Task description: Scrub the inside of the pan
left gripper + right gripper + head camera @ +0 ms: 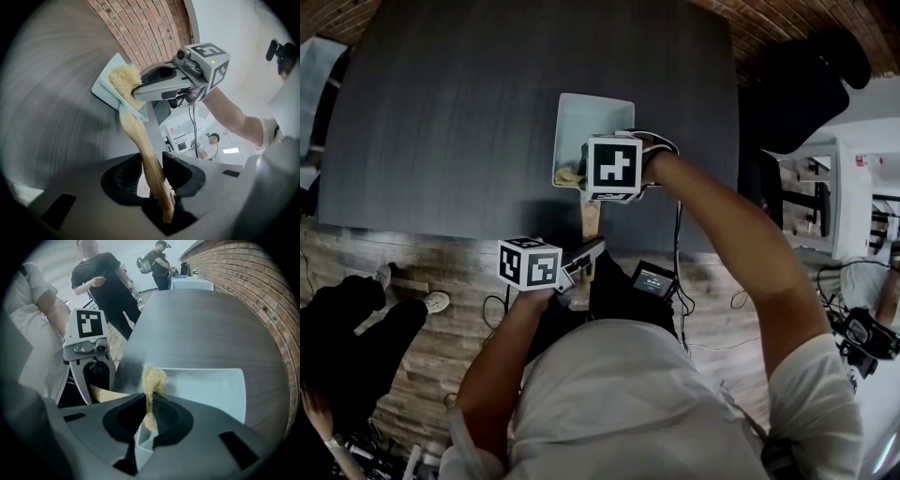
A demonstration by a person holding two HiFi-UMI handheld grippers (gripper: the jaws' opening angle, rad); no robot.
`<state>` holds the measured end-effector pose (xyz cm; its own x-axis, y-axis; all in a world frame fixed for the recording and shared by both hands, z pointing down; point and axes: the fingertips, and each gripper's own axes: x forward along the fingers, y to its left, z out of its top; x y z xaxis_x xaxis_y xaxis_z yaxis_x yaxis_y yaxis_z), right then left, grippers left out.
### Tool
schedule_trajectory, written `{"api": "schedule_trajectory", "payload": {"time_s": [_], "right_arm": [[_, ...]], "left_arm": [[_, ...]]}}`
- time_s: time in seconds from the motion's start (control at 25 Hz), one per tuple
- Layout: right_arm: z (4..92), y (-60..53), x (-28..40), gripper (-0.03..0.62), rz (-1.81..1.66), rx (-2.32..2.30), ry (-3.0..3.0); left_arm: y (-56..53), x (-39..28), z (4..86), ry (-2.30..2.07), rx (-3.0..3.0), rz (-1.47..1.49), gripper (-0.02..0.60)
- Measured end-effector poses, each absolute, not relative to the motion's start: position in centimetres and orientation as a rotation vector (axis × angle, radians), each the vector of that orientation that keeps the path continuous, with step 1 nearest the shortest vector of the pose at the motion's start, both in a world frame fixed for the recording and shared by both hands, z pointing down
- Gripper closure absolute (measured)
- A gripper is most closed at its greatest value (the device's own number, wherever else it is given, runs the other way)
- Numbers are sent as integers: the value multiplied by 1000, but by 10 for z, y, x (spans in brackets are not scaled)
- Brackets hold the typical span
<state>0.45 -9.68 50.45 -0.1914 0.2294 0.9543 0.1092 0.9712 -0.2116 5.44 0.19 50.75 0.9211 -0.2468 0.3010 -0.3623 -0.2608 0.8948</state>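
A pale rectangular pan [595, 117] lies on the dark table, its wooden handle [591, 217] reaching over the near edge. My left gripper [581, 258] is shut on that handle [140, 140], the wood running between its pads. A tan fibrous scrubber [569, 175] sits at the pan's near left corner. My right gripper [149, 420] points steeply down and is shut on the scrubber [153, 379], right at the pan's [211, 390] near wall. In the left gripper view the right gripper [137, 91] pinches the scrubber [124, 77] over the pan [105, 84].
The table's near edge [441, 230] runs just below the pan. A person in black [347, 319] stands on the wooden floor at the left. A black device [653, 279] with a cable hangs at my waist. A brick wall [262, 282] borders the table's far side.
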Motion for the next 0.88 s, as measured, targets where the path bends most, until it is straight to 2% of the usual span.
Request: {"api": "schedule_trajectory", "payload": {"time_s": [0.88], "right_arm": [[486,-245,60,551,-401,307,-1611]], "left_arm": [[1,36,506,-657,1750,1,469]]}}
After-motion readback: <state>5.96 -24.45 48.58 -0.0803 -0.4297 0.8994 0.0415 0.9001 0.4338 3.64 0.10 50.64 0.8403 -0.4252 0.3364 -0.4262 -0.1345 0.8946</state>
